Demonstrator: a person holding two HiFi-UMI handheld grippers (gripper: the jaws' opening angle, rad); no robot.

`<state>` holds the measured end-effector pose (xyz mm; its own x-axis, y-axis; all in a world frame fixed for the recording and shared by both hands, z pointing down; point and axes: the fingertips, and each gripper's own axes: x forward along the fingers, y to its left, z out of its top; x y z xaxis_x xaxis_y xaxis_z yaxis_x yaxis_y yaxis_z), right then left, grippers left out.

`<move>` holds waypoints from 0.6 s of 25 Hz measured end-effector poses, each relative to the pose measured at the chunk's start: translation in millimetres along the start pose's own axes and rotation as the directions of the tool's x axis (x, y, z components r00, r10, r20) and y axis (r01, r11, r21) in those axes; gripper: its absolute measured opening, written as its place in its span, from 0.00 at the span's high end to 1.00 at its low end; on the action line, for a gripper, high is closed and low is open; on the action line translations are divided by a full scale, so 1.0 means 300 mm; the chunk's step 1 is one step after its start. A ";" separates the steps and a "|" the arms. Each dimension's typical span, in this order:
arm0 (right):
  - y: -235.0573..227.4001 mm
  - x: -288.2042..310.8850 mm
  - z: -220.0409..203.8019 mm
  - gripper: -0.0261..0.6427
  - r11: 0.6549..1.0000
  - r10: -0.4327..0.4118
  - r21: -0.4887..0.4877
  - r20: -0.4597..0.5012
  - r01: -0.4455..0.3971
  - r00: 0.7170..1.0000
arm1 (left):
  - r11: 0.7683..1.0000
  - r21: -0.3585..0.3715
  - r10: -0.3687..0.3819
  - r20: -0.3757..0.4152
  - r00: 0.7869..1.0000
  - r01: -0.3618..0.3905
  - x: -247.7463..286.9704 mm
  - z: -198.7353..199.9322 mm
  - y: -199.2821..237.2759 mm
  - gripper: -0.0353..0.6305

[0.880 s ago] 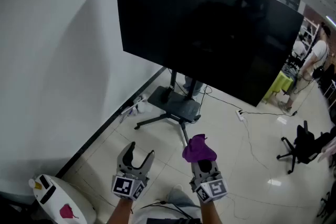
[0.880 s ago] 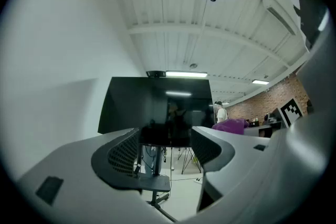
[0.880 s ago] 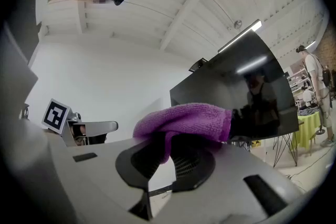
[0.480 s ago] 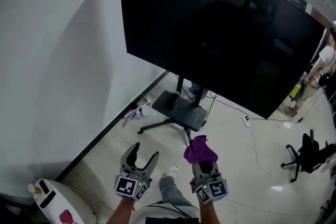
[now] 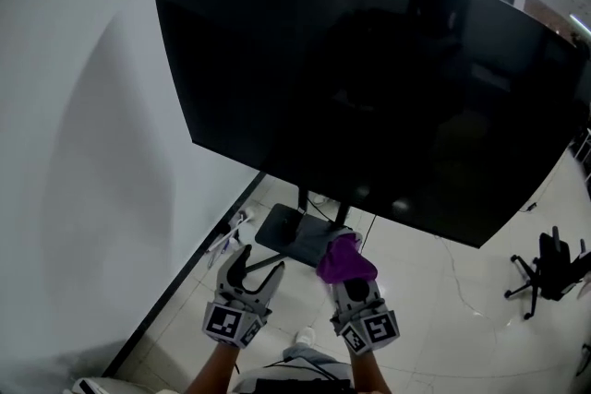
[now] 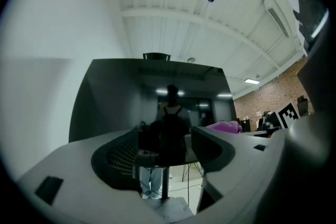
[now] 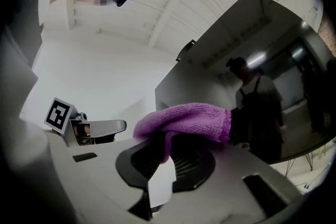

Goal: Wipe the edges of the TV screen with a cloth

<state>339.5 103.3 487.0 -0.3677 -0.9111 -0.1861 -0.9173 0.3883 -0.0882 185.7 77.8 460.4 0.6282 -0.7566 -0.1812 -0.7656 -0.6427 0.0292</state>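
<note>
Overhead, right gripper pinches purple cloth under the TV; left gripper gapes empty (gripper views reveal its reflections).

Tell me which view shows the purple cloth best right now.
Right gripper view: the cloth sits close up, pinched between the right gripper's jaws. Head view shows it small, below the TV's lower edge. Left gripper view catches only a sliver.

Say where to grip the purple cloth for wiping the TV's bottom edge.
Grip the purple cloth by its bunched lower fold, from below, as the right gripper holds it: jaws shut on it. Its soft pad then sticks out past the tips toward the TV screen.
</note>
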 end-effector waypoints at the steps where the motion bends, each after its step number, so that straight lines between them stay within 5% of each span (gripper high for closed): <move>1: -0.023 0.044 0.007 0.90 1.000 0.005 -0.012 0.003 -0.004 1.000 | 1.000 -0.003 -0.007 0.011 1.000 0.007 0.052 0.004 0.024 0.51; 6: -0.095 0.143 0.049 0.90 0.999 -0.028 -0.047 0.009 0.028 1.000 | 0.998 -0.019 -0.065 0.009 0.998 0.065 0.207 0.020 0.052 0.51; 15: -0.041 0.385 0.041 0.90 0.967 -0.206 -0.143 0.040 0.210 0.978 | 0.979 0.012 -0.204 0.012 0.979 0.204 0.380 0.018 0.426 0.51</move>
<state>310.2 -5.2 454.7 -0.1643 -0.9653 -0.2028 -0.9863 0.1645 0.0160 158.7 -89.8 438.1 0.7696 -0.6080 -0.1951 -0.6230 -0.7819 -0.0206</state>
